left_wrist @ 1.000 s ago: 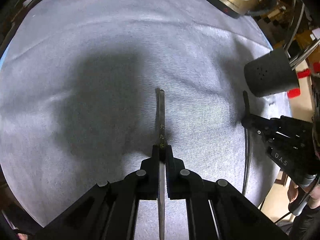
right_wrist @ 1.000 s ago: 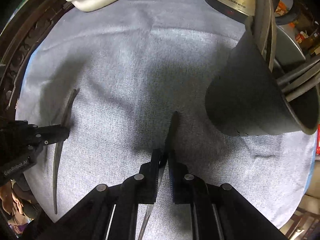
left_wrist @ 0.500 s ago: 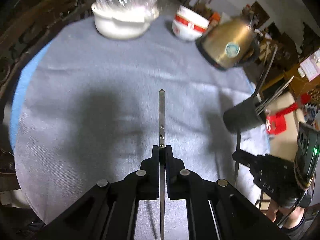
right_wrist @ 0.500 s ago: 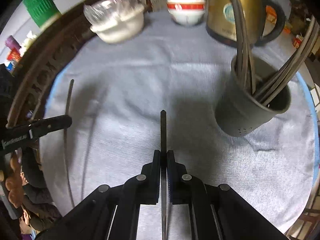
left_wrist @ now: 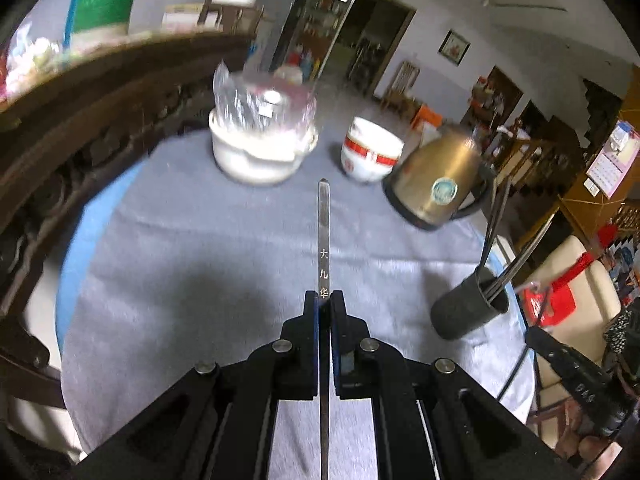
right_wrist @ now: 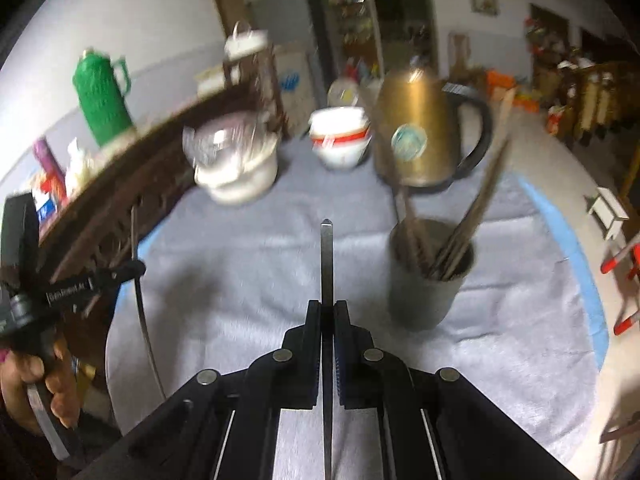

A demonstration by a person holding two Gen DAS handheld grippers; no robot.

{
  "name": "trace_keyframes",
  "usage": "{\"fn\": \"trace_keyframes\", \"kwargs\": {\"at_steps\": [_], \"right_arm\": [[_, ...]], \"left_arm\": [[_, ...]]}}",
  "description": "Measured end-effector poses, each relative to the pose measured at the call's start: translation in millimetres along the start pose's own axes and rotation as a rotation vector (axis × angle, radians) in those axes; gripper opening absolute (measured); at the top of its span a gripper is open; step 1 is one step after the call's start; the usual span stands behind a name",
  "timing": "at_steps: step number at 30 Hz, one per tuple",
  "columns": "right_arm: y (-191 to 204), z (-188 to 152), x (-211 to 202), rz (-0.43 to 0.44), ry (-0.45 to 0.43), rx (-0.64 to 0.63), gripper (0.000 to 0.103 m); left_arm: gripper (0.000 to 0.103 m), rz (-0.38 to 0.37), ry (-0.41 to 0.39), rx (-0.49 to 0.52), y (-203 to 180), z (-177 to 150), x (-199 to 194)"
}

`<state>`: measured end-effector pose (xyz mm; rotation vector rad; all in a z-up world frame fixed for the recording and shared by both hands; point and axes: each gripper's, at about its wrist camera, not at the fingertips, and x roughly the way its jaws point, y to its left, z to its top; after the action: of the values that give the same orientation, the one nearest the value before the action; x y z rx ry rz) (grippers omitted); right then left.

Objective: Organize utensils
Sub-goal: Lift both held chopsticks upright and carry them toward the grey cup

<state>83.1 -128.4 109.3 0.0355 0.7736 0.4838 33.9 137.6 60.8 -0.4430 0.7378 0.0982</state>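
Observation:
My left gripper [left_wrist: 325,300] is shut on a flat steel utensil handle [left_wrist: 323,236] with engraved characters, held up above the grey cloth [left_wrist: 200,264]. My right gripper [right_wrist: 327,308] is shut on a second dark steel utensil [right_wrist: 327,264], also lifted. A dark utensil holder [right_wrist: 430,280] with several utensils standing in it sits right of the right gripper; it also shows at the right in the left wrist view [left_wrist: 468,312]. The left gripper with its utensil shows at the left in the right wrist view [right_wrist: 120,272].
At the back of the round table stand a white pot with a plastic-covered top [left_wrist: 260,148], a red-banded white bowl [left_wrist: 370,154] and a brass kettle [left_wrist: 438,176]. A carved wooden chair back [left_wrist: 80,132] lies left. A green thermos [right_wrist: 104,96] stands beyond.
Both grippers have lifted their utensils off the cloth and tilted up, so the views now show the far table and the room. The holder appears farther from the right gripper.

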Motion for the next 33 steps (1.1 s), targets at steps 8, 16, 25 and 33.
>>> {"fn": "trace_keyframes", "kwargs": {"at_steps": [8, 16, 25, 33], "right_arm": [[-26, -11, -32, -0.098, -0.248, 0.098, 0.006], [-33, -19, -29, -0.153, -0.365, 0.105, 0.006], [-29, -26, -36, -0.178, -0.401, 0.050, 0.006], [-24, -49, -68, -0.166, -0.395, 0.032, 0.007]], "left_arm": [[0.005, -0.025, -0.143, 0.002, -11, -17, -3], [0.005, 0.005, -0.248, 0.054, -34, -28, 1], [0.006, 0.102, -0.349, 0.149, -50, -50, 3], [0.007, 0.069, -0.379, 0.160, -41, -74, -42]]}}
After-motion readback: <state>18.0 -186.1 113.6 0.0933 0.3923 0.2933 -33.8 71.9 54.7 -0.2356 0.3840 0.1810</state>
